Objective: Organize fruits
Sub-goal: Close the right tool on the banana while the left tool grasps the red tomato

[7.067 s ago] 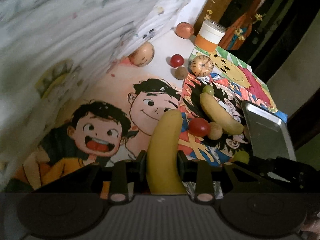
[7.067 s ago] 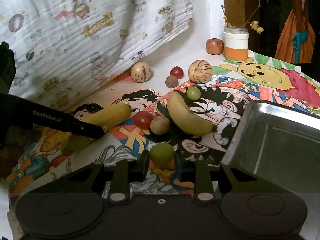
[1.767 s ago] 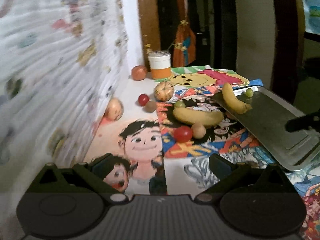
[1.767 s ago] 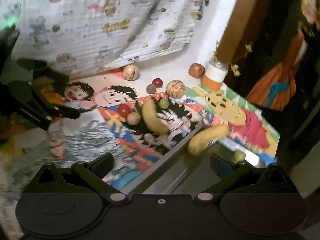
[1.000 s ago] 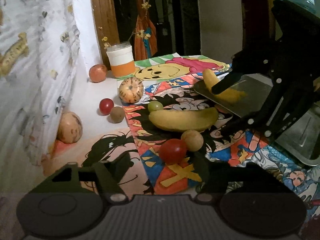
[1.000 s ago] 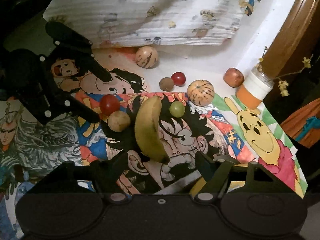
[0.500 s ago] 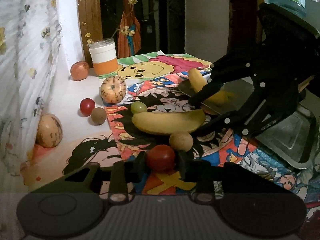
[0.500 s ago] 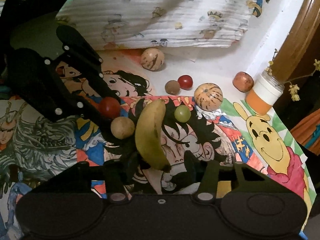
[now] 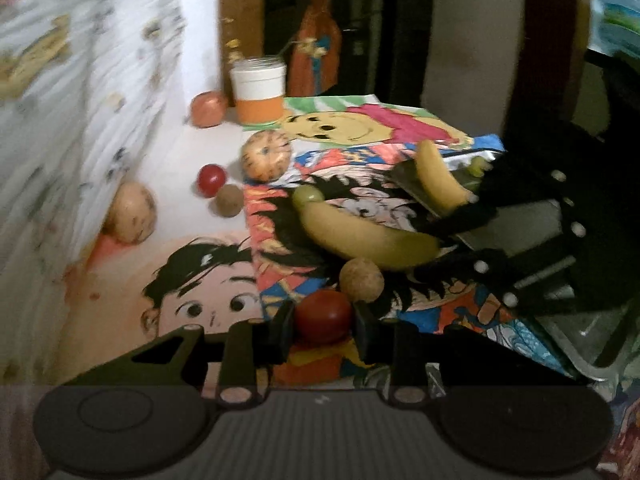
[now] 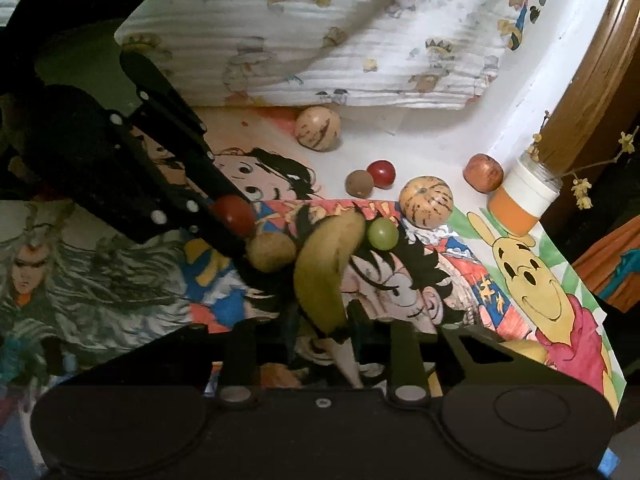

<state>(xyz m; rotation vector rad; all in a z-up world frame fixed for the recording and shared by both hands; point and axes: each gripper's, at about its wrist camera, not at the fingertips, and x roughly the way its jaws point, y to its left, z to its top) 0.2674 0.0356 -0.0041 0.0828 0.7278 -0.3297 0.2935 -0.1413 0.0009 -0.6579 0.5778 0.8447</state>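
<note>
A red tomato point(image 9: 323, 316) is pinched by the left gripper point(image 9: 322, 330) on the mat point(image 9: 276, 236). One banana point(image 10: 325, 272) is clamped near its end by the right gripper point(image 10: 322, 334); a second banana point(image 9: 438, 182) is seen on the tray point(image 9: 568, 320). Two green grapes point(image 9: 308, 195) are counted.

Two bananas point(image 9: 368, 236) point(image 9: 438, 180), two red tomatoes point(image 9: 323, 316) point(image 9: 211, 176).
</note>
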